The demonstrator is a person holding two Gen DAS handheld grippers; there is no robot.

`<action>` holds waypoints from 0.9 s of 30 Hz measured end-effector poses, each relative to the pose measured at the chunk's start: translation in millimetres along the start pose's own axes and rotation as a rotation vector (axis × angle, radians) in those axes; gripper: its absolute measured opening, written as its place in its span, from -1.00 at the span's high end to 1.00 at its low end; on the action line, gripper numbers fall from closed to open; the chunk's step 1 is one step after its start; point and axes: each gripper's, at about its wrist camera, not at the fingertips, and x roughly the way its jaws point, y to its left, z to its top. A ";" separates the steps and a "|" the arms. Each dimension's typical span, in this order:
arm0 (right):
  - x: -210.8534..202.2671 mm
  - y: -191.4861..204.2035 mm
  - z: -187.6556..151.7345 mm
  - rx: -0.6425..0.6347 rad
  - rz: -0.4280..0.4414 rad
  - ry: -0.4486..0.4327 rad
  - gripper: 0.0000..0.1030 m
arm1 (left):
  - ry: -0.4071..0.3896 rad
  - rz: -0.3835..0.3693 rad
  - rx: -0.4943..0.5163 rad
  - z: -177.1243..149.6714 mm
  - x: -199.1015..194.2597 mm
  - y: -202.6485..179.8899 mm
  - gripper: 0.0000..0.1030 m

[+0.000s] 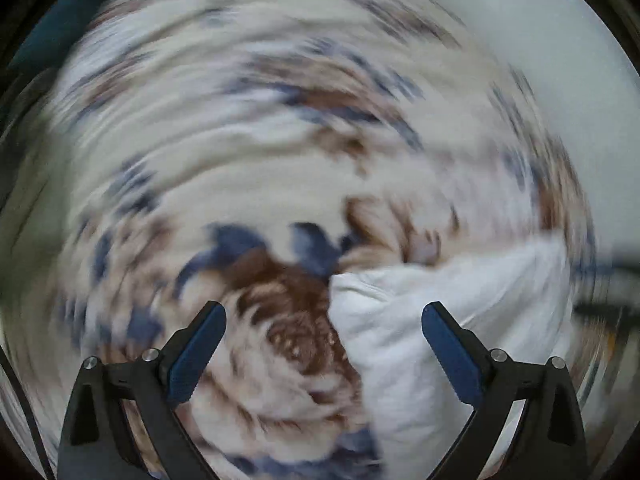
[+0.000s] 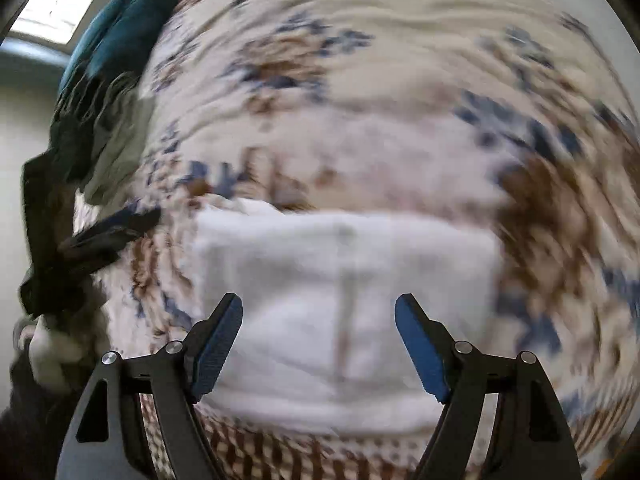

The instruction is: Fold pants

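Note:
The white pants [image 2: 344, 280] lie folded into a broad rectangle on a floral bedspread [image 2: 360, 60]. My right gripper [image 2: 319, 304] points down over them, jaws open, with the cloth showing below the gap and nothing pinched. In the blurred left wrist view, one end of the white pants [image 1: 460, 292] reaches in from the right. My left gripper [image 1: 324, 310] stands wide open over the pants' edge and the bedspread [image 1: 240, 160], holding nothing. A dark shape at the left of the right wrist view looks like the left gripper [image 2: 114, 228].
A pile of dark teal and grey clothes [image 2: 116, 60] sits at the bedspread's far left edge. A pale wall [image 1: 560, 60] lies beyond the bed. A window [image 2: 60, 12] shows at the upper left. Both views are smeared by motion.

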 end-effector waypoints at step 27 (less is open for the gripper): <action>86.0 158.6 59.8 -0.660 -0.104 0.190 -0.61 | -0.034 0.109 -0.556 -139.8 -22.3 42.4 -0.71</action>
